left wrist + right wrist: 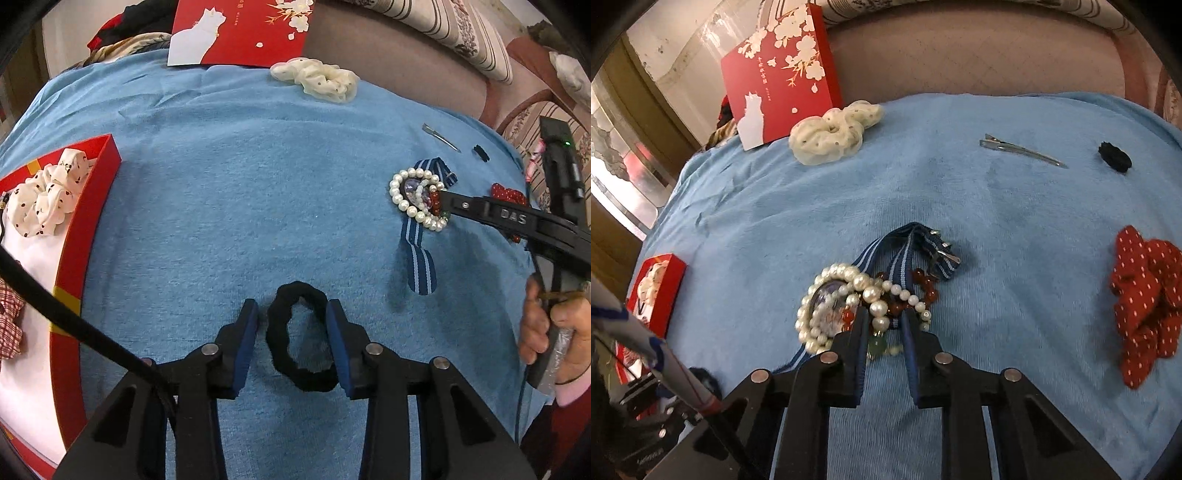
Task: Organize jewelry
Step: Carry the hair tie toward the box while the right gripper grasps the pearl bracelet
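A black hair tie (300,341) lies on the blue towel (258,184) between the fingers of my left gripper (293,314), which is open around it. My right gripper (884,319) is open, its fingers either side of a heap of pearl bracelets (834,295), red beads (925,286) and a blue striped strap (905,254); the heap also shows in the left wrist view (415,197). An open red box (85,221) at the left holds a dotted white scrunchie (44,199).
A cream scrunchie (831,136), a metal hair clip (1019,150), a small black tie (1114,157) and a red dotted scrunchie (1145,299) lie on the towel. The red box lid (779,74) leans at the back. A sofa stands behind.
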The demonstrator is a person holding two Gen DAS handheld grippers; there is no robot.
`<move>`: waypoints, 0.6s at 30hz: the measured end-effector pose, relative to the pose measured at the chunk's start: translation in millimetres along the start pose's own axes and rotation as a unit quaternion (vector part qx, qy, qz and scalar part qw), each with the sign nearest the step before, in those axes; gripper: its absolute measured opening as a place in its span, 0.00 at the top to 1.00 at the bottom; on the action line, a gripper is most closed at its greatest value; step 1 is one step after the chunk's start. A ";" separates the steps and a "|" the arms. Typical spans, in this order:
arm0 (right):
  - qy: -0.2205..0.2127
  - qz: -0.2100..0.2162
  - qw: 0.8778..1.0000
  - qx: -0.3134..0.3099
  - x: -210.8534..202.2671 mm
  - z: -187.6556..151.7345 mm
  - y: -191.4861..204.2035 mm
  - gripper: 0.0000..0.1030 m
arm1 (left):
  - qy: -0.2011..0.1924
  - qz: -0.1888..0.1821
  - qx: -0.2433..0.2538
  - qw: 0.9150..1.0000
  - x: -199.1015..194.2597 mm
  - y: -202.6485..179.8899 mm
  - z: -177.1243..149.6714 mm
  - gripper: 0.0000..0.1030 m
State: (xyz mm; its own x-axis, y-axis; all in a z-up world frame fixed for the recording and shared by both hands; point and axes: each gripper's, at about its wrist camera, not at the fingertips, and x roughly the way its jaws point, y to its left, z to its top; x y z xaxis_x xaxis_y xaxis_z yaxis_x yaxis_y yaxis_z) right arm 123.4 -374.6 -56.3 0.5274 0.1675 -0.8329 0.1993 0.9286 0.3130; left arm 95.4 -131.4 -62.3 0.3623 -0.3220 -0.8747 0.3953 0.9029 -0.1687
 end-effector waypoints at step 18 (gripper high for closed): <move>-0.043 0.028 0.999 -0.002 -116.9 -53.0 19.5 0.90 | -0.045 -0.016 -0.025 0.999 -81.5 11.2 -24.9 0.94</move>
State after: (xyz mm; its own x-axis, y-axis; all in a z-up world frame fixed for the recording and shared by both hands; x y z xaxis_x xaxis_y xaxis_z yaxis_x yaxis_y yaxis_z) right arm 21.9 -358.5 23.0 0.6071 0.1903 -0.7715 0.1636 0.9201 0.3558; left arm 49.3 -88.0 -4.2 0.4257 -0.3738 -0.8240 0.3660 0.9040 -0.2210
